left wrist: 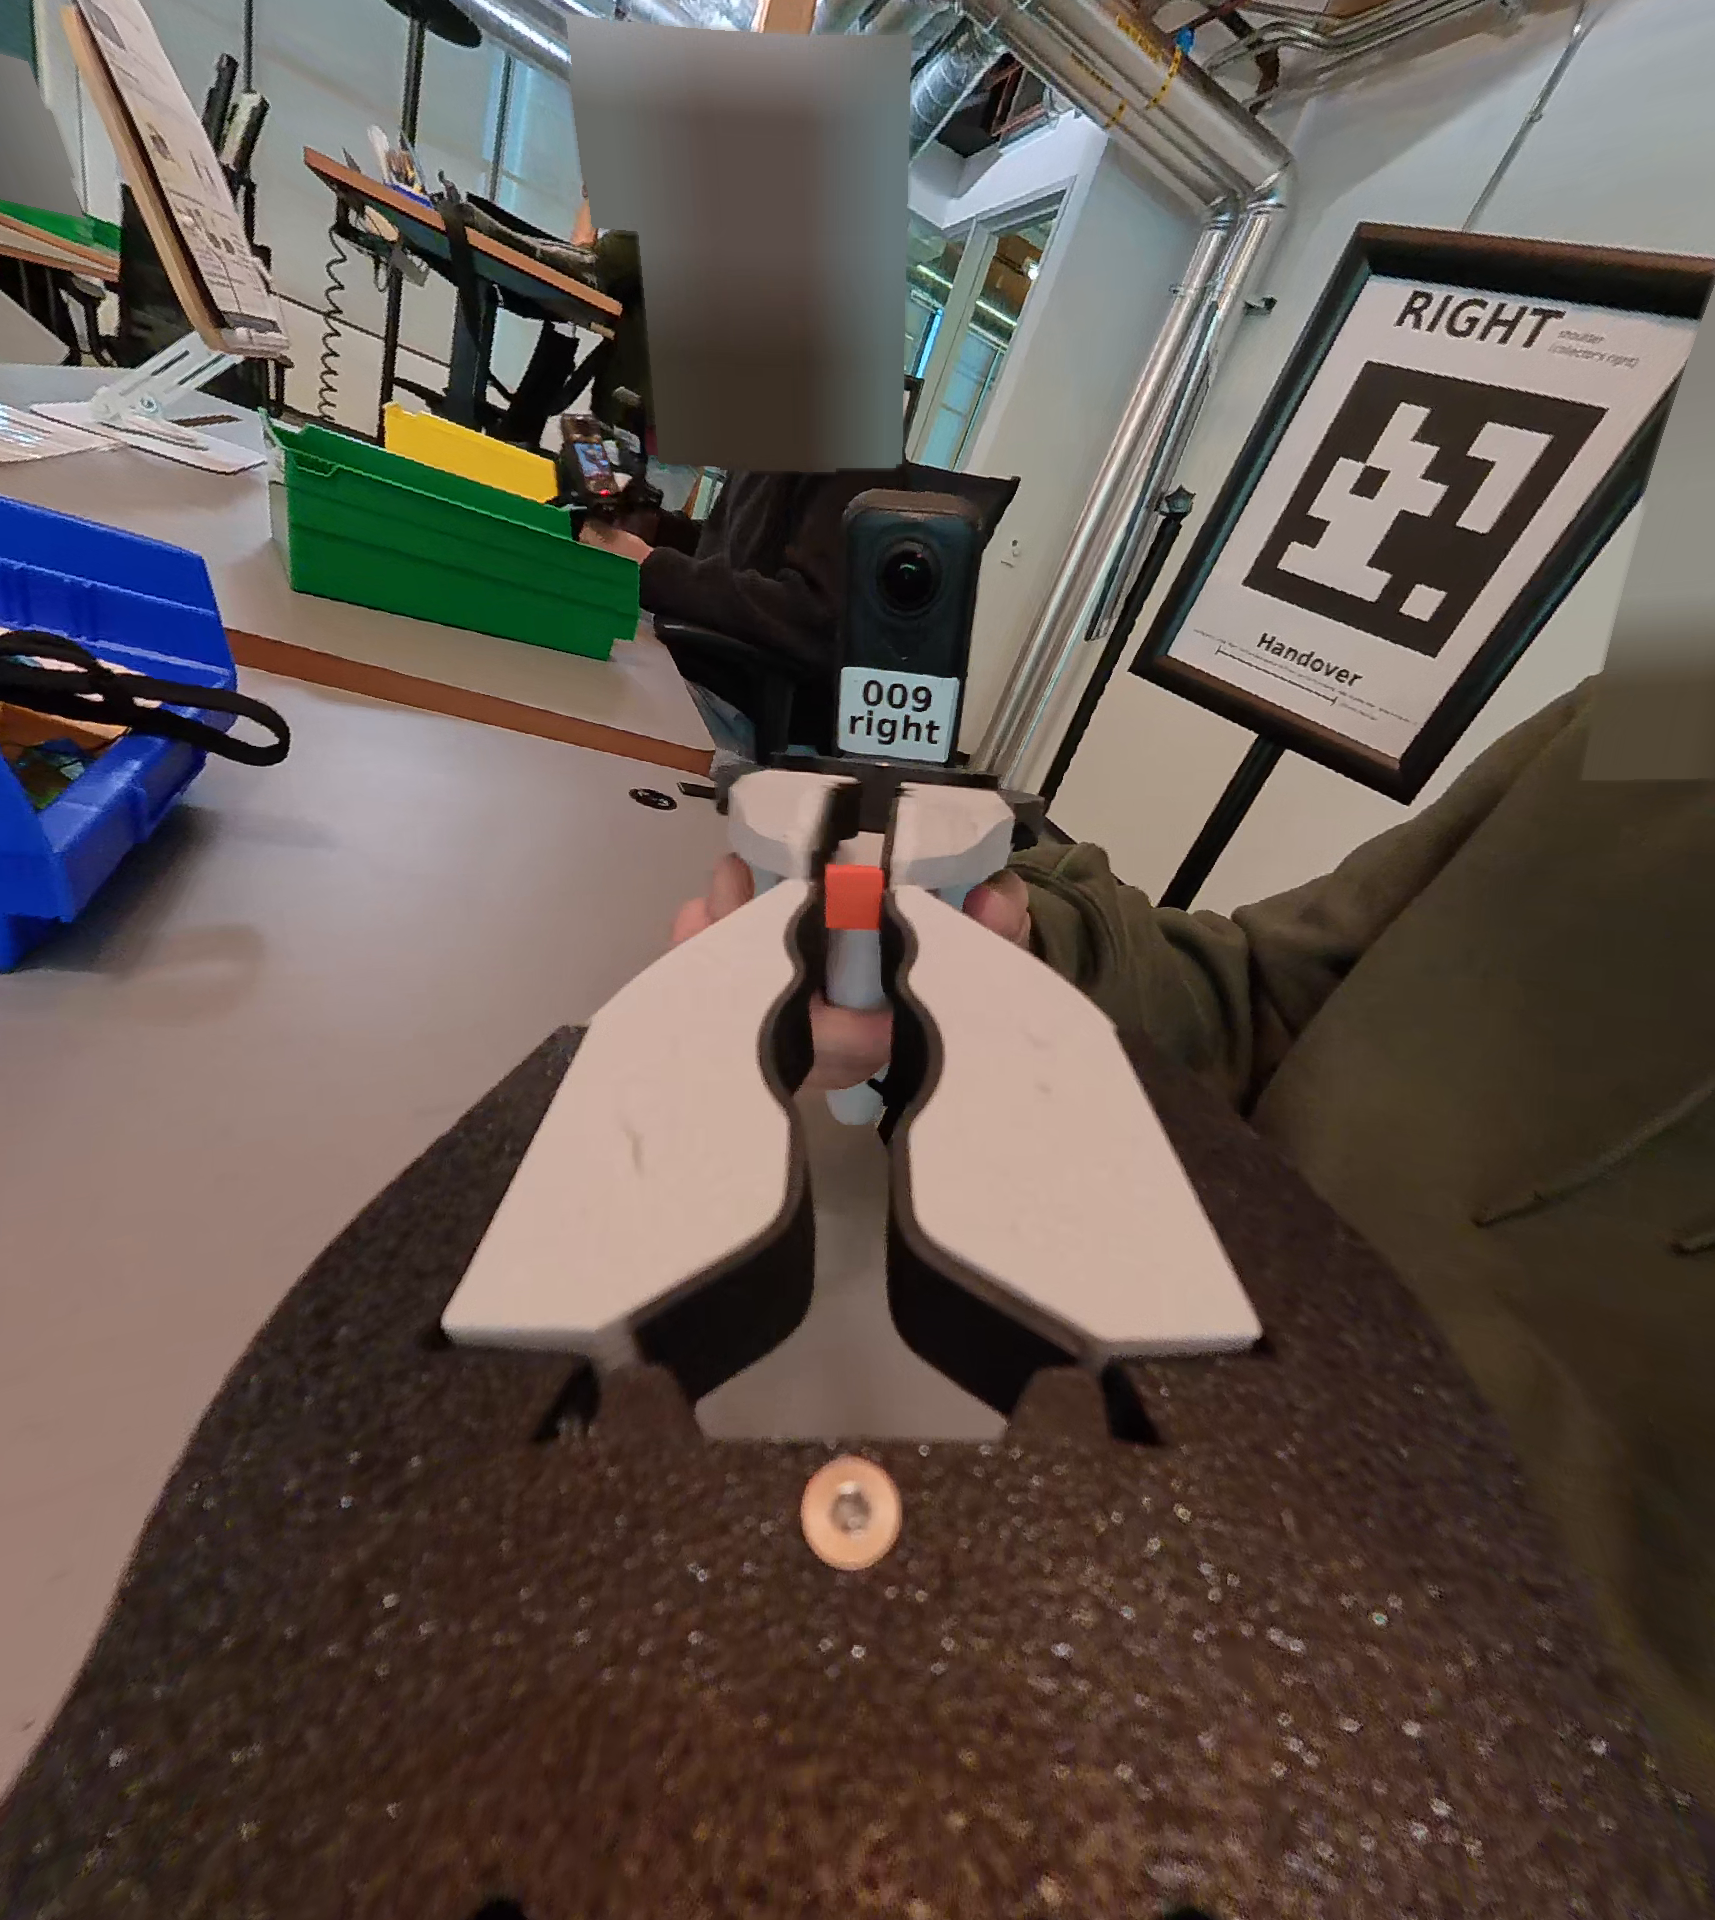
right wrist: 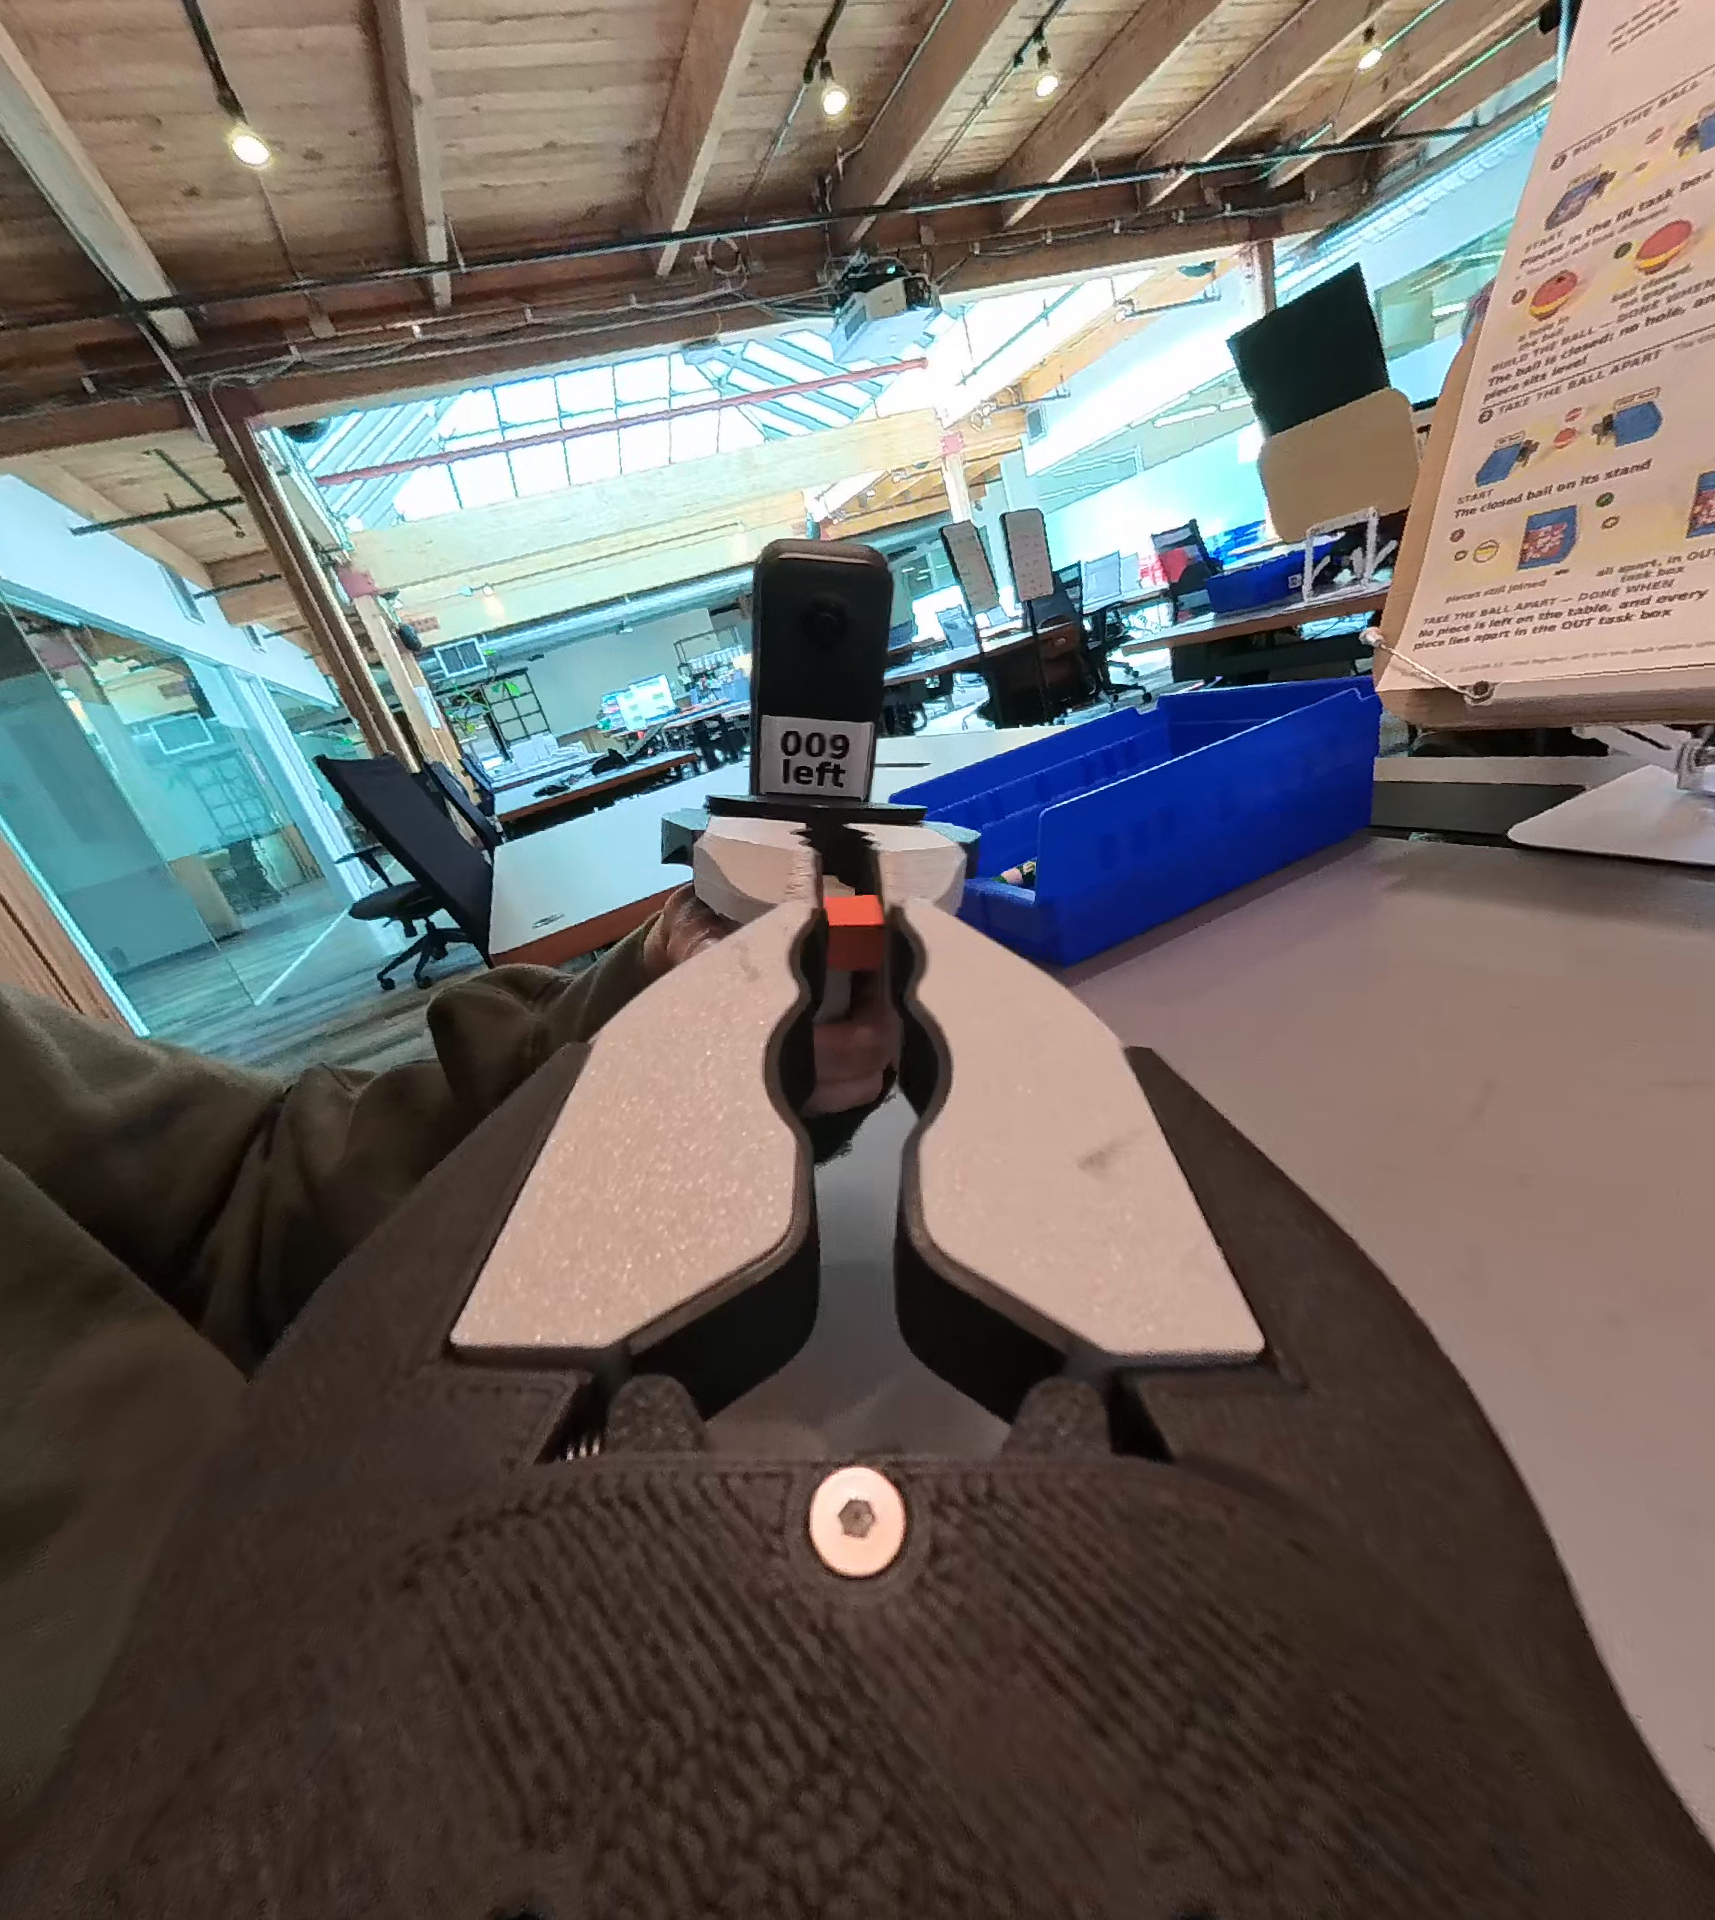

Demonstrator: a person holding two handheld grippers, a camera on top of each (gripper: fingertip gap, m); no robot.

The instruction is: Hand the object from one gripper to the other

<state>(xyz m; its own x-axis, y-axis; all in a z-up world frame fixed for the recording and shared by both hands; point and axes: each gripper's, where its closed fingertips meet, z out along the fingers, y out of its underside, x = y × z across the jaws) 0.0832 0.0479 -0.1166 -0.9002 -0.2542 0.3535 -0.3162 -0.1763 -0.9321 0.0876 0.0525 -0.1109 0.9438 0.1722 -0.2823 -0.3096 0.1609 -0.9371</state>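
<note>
Small orange block [left wrist: 853,897], square-faced, pinched between left tongs [left wrist: 848,914] and right tongs [right wrist: 853,925].

An open workshop office: spotlights [right wrist: 248,148] are shining from a timber-beamed ceiling [right wrist: 562,125], daylight is pouring through skylights [right wrist: 624,426], and black office chairs [right wrist: 406,852] are standing by a glass partition [right wrist: 53,790].

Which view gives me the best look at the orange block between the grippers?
The left wrist view: the orange block faces the camera, sharp and evenly lit, between the left gripper fingertips and the right gripper beyond. The right wrist view shows it too, but darker and partly shadowed by the fingers.
</note>
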